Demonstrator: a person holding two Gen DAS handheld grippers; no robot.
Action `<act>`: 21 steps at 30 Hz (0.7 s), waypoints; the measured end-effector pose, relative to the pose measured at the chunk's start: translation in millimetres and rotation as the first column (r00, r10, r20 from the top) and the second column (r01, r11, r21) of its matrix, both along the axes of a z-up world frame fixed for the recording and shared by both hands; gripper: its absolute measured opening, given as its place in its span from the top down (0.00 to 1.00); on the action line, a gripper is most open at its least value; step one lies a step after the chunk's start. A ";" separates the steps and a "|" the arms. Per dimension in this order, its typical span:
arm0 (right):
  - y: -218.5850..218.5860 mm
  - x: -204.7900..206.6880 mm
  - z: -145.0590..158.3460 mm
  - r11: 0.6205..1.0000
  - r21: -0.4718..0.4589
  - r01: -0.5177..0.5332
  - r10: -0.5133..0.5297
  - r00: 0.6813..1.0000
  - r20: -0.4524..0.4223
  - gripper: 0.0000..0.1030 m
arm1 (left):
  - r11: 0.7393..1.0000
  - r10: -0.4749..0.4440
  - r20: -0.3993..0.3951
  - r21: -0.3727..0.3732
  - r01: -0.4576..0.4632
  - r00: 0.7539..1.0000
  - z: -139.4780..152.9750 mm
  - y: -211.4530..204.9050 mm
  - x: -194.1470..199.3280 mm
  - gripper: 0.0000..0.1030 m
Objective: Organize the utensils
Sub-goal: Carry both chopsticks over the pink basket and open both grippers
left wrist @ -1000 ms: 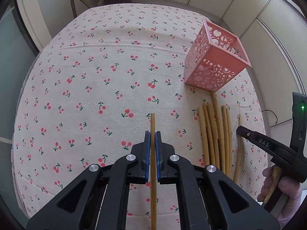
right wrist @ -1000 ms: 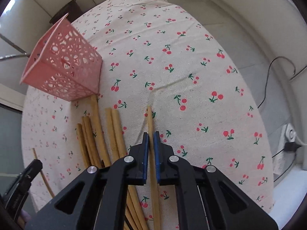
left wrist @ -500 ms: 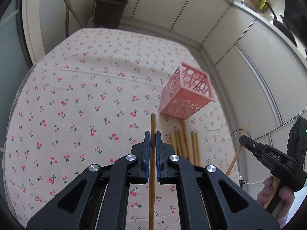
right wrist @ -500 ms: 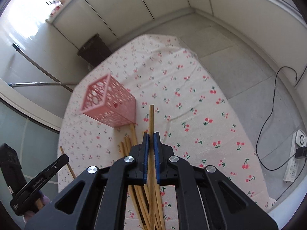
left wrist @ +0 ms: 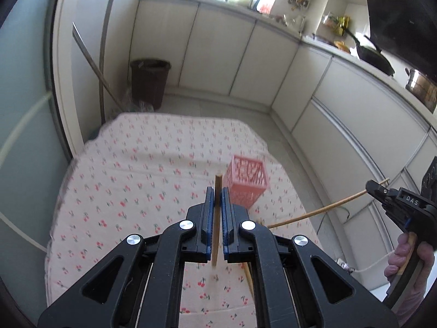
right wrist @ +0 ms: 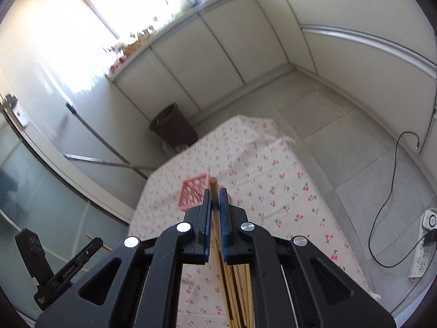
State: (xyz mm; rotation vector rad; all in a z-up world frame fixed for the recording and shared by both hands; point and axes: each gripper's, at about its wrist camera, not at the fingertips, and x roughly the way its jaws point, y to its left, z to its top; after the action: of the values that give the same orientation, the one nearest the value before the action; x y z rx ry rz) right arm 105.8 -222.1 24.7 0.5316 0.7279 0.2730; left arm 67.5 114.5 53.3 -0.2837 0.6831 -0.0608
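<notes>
My left gripper (left wrist: 217, 191) is shut on a wooden chopstick (left wrist: 217, 218) and holds it high above the cherry-print table (left wrist: 131, 180). My right gripper (right wrist: 215, 192) is shut on another wooden chopstick (right wrist: 213, 188), also raised; it shows in the left wrist view (left wrist: 372, 187) at the right with its chopstick (left wrist: 314, 213) slanting down-left. The pink perforated basket (left wrist: 247, 180) stands on the table ahead of both grippers and shows in the right wrist view (right wrist: 192, 191). Several more chopsticks (right wrist: 237, 295) lie on the table below the right gripper.
A brown waste bin (left wrist: 149, 82) stands on the floor beyond the table, with a mop handle (left wrist: 92, 60) leaning at the left wall. White cabinets run along the back and right. A cable and power strip (right wrist: 426, 243) lie on the floor at the right.
Both grippers have risen well above the table, each carrying its chopstick. The basket and table now look smaller and farther away.
</notes>
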 end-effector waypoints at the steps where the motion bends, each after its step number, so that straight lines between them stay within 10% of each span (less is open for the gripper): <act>1: -4.7 1.4 8.0 1.000 0.021 0.016 -0.016 1.000 0.013 0.94 | 1.000 0.011 0.018 -0.004 -0.011 1.000 7.5 1.3 1.3 0.95; 12: -36.5 49.3 61.9 0.969 0.226 0.105 -0.126 0.989 0.077 0.94 | 0.984 0.102 0.148 -0.158 -0.078 0.984 81.9 9.7 66.7 0.95; 21: -18.3 93.0 46.0 0.972 0.211 0.101 -0.113 0.992 0.047 0.94 | 0.978 0.111 0.106 -0.186 -0.090 0.988 60.9 -3.9 119.6 0.95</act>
State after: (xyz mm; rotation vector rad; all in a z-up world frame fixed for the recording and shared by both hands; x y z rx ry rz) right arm 198.9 -240.4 70.7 0.7567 0.6148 0.2646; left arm 187.1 110.6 114.2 -0.4850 0.5473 -0.0421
